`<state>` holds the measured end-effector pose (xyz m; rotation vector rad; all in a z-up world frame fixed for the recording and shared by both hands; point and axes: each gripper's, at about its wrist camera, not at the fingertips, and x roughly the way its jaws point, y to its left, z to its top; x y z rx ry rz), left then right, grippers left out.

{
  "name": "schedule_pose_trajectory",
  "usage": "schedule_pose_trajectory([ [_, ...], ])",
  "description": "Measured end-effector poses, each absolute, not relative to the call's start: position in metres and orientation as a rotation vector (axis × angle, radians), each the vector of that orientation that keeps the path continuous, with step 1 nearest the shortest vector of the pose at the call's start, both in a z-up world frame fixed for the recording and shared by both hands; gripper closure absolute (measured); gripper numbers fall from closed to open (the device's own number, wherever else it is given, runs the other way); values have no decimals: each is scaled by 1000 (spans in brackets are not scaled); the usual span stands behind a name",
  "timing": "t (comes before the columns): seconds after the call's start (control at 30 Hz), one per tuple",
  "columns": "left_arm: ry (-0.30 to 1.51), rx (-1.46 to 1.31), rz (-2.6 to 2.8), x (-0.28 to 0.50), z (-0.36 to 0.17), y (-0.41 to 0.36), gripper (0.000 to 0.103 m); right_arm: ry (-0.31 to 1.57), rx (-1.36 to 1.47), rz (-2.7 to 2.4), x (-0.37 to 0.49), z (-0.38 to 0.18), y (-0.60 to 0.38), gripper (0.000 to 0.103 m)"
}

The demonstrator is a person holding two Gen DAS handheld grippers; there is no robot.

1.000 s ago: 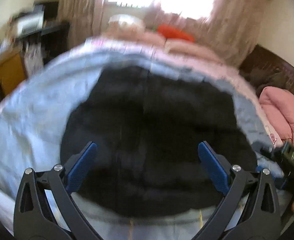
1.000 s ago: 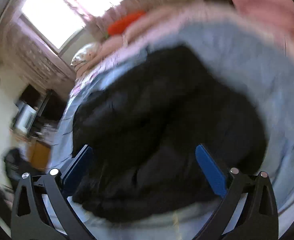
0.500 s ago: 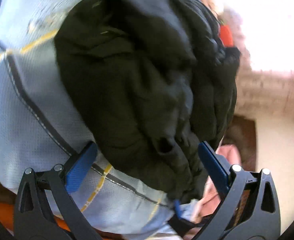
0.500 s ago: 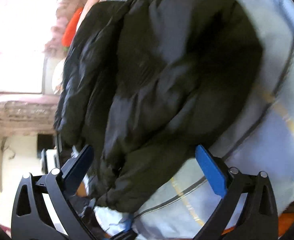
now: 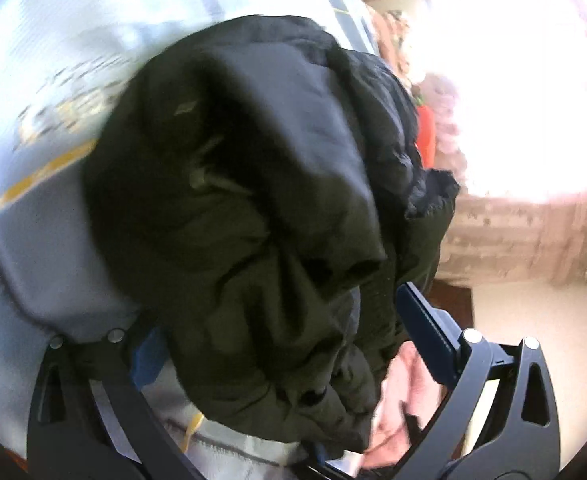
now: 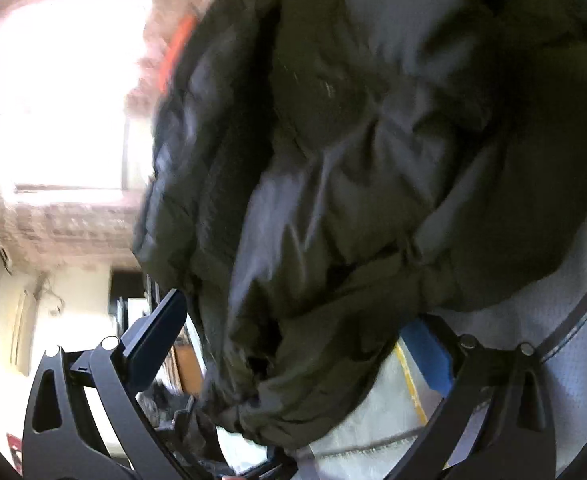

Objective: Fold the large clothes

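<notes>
**Item: puffer jacket on bed, both tongs spread**

Left tongs (image 5: 281,332): blue-padded fingers stand wide apart around the near end of the dark olive-black quilted puffer jacket (image 5: 253,200), gripping nothing. The left pad (image 5: 149,354) is mostly hidden behind fabric; the right pad (image 5: 425,328) shows clearly. Half a second ago both pads were in plain view and the jacket sat farther off; it now fills the frame.

Jacket: bunched in a heap on the pale blue-grey bedspread with yellow and grey stripes (image 5: 45,248).

Right tongs (image 6: 293,348): also spread, nothing clamped, the jacket (image 6: 373,160) bulging between the fingers. The right pad (image 6: 425,356) is half covered by cloth, where before it was bare.

Hard to read: the bright window (image 6: 61,92) is blown out; both views are motion-blurred; the red-orange object (image 5: 425,132) beyond the jacket is unidentifiable.
</notes>
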<state>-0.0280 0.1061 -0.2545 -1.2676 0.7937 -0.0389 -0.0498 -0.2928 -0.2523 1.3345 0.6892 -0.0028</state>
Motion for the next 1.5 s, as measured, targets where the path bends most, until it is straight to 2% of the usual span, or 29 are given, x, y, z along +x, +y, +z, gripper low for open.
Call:
schedule_pose_trajectory([
  [0.4,791,-1185,-97,9,-266,90,2,749,1047,-76,-18,-253,-246,1],
  [0.5,805,-1165,-108,11,-266,89,2,759,1073,-77,-30,-250,-233,1],
  [0.67,768,-1286,-124,8,-273,99,2,817,1171,13,-40,-251,-220,1],
  [0.77,763,-1309,-132,7,-275,102,2,864,1111,31,-20,-254,-217,1],
  [1.07,815,-1163,-117,12,-269,89,2,807,967,-191,-1,-248,-245,1],
  [1.37,868,-1058,-81,21,-267,77,2,803,969,-194,1,-252,-246,2],
  [1.47,894,-959,-43,24,-263,68,10,799,973,-196,3,-253,-245,7],
  [1.5,898,-934,-24,24,-262,66,19,800,969,-198,3,-252,-245,9],
])
